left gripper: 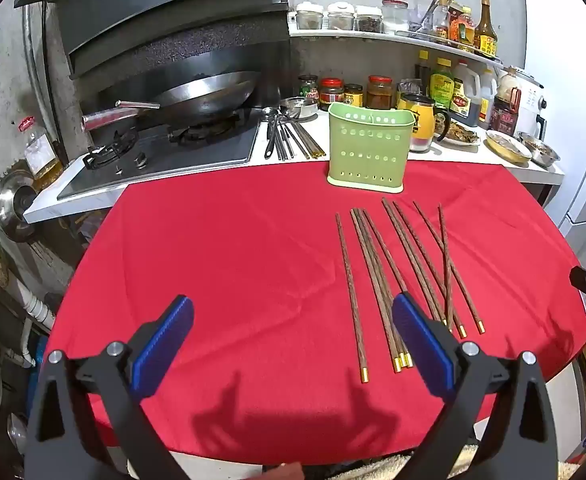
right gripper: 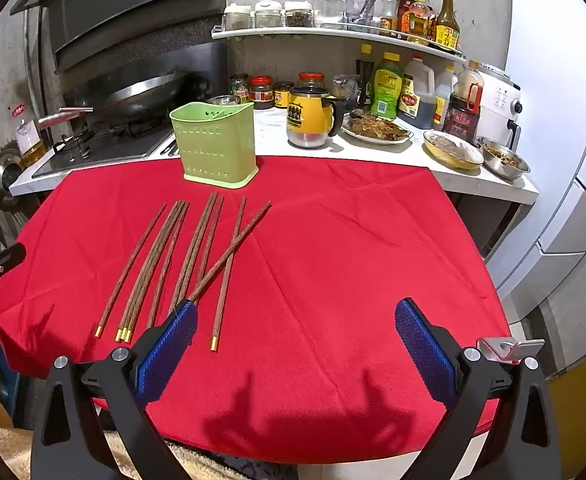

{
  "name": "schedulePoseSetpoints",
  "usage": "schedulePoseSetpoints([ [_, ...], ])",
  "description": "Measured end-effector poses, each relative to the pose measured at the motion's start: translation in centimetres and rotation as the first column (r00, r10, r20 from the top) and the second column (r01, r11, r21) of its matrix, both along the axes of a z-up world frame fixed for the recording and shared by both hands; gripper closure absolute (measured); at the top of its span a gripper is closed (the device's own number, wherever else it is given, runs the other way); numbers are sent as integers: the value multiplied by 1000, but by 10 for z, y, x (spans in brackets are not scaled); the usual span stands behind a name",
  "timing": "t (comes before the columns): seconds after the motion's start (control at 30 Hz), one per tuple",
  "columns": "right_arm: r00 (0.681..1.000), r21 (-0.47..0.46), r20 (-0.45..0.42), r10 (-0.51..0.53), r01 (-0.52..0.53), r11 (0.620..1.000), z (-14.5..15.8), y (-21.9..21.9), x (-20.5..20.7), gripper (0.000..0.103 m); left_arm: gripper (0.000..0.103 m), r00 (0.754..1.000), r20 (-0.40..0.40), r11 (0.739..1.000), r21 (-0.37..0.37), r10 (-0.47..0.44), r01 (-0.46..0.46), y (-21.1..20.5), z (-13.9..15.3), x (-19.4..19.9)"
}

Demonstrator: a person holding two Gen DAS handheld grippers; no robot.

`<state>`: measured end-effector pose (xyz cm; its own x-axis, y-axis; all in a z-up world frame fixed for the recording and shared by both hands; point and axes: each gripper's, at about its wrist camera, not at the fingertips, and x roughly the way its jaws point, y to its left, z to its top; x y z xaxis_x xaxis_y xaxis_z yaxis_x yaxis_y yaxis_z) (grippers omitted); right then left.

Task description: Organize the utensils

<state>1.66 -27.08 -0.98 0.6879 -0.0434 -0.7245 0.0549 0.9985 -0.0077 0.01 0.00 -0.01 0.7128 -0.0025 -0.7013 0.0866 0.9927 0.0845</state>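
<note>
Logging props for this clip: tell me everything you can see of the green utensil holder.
The green utensil holder is a pale green plastic caddy with an oval mouth, rows of small round holes through its walls and a flared base. An inner divider shows in the right wrist view. It stands upright at the far edge of the red cloth, by the white counter. No utensils stick out of it. The chopsticks lie on the cloth in front, not touching it. Nothing grips it.
</note>
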Motion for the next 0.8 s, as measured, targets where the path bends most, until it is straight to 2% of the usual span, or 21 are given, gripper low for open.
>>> schedulePoseSetpoints([
  [0.8,1000,5,-2,-4,4,1000,1,-2,1,6,6,1000,5,1000,-10,8,-8,10,-2,3],
])
